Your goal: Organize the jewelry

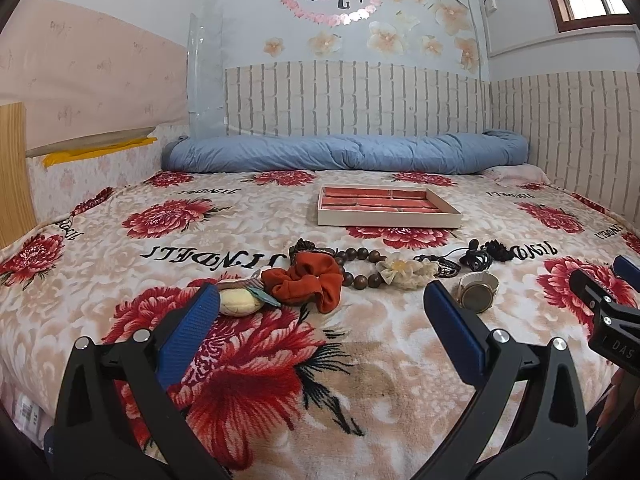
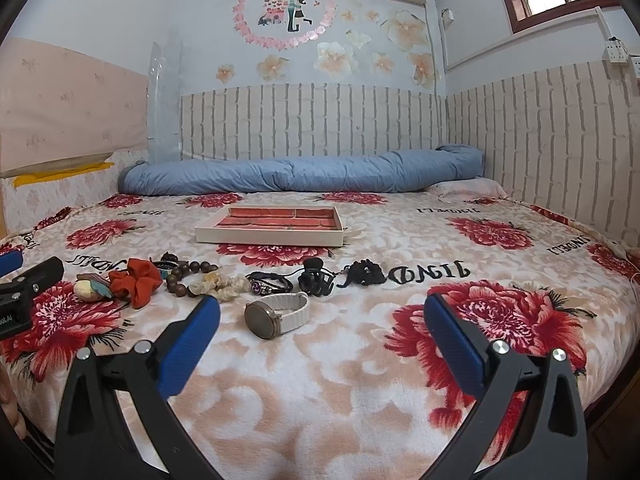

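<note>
A row of jewelry lies on the flowered blanket: a rust scrunchie (image 1: 308, 280) (image 2: 136, 282), a wooden bead bracelet (image 1: 362, 266) (image 2: 182, 276), a cream flower scrunchie (image 1: 402, 272) (image 2: 218, 286), black bracelets (image 1: 442, 266) (image 2: 270, 283), a black hair claw (image 2: 316, 276) and a white watch (image 1: 478, 290) (image 2: 276, 314). A white tray with red compartments (image 1: 386, 206) (image 2: 272, 224) sits behind them. My left gripper (image 1: 320, 312) is open and empty, in front of the scrunchie. My right gripper (image 2: 322, 322) is open and empty, just right of the watch.
A rolled blue quilt (image 1: 344, 154) (image 2: 304, 174) lies along the far wall. A yellowish plush clip (image 1: 240, 302) (image 2: 90, 290) lies left of the scrunchie. Brick-pattern walls bound the bed at the back and right. The bed's front edge is near the grippers.
</note>
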{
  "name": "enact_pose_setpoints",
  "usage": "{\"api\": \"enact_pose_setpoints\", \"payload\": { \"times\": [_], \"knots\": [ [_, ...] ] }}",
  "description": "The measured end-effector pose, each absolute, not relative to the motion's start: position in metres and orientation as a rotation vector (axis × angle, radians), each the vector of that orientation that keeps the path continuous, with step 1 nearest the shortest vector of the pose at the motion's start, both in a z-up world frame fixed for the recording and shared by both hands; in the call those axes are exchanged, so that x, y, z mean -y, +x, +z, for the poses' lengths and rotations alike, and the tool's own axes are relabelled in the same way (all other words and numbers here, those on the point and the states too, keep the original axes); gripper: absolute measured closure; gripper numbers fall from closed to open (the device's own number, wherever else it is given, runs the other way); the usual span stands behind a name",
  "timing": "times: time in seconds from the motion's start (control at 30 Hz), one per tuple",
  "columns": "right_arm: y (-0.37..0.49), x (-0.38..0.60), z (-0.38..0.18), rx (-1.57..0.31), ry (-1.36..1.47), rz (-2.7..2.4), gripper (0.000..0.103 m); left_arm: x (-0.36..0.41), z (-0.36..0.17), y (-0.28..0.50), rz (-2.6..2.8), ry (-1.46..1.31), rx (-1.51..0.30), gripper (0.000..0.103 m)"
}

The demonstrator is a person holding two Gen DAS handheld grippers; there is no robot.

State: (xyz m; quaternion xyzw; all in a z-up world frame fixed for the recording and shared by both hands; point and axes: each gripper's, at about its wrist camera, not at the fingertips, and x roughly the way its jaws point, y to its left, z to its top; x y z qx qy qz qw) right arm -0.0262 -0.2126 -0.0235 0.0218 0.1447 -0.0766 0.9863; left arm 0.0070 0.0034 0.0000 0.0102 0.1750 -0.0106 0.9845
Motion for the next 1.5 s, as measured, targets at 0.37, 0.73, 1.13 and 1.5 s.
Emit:
{"api": "enact_pose_setpoints", "payload": {
  "times": [0.37, 0.73, 1.13, 1.5],
  "knots": [
    [-0.023, 0.215, -0.027, -0.304, 0.046, -0.163, 0.004, -0.001, 0.0, 0.008, -0.021, 0.019, -0.358, 0.004],
    [-0.021, 0.214, -0.028, -0.309, 0.053, -0.162, 0.004, 0.0, 0.0, 0.008, -0.021, 0.02, -0.356, 0.004],
    [-0.018, 0.215, -0.031, -0.321, 0.061, -0.159, 0.004, 0.003, -0.002, 0.011, -0.022, 0.021, -0.36, 0.004],
    [-0.017, 0.213, -0.032, -0.328, 0.062, -0.156, 0.004, 0.004, -0.004, 0.012, -0.022, 0.021, -0.363, 0.004]
  ]
}}
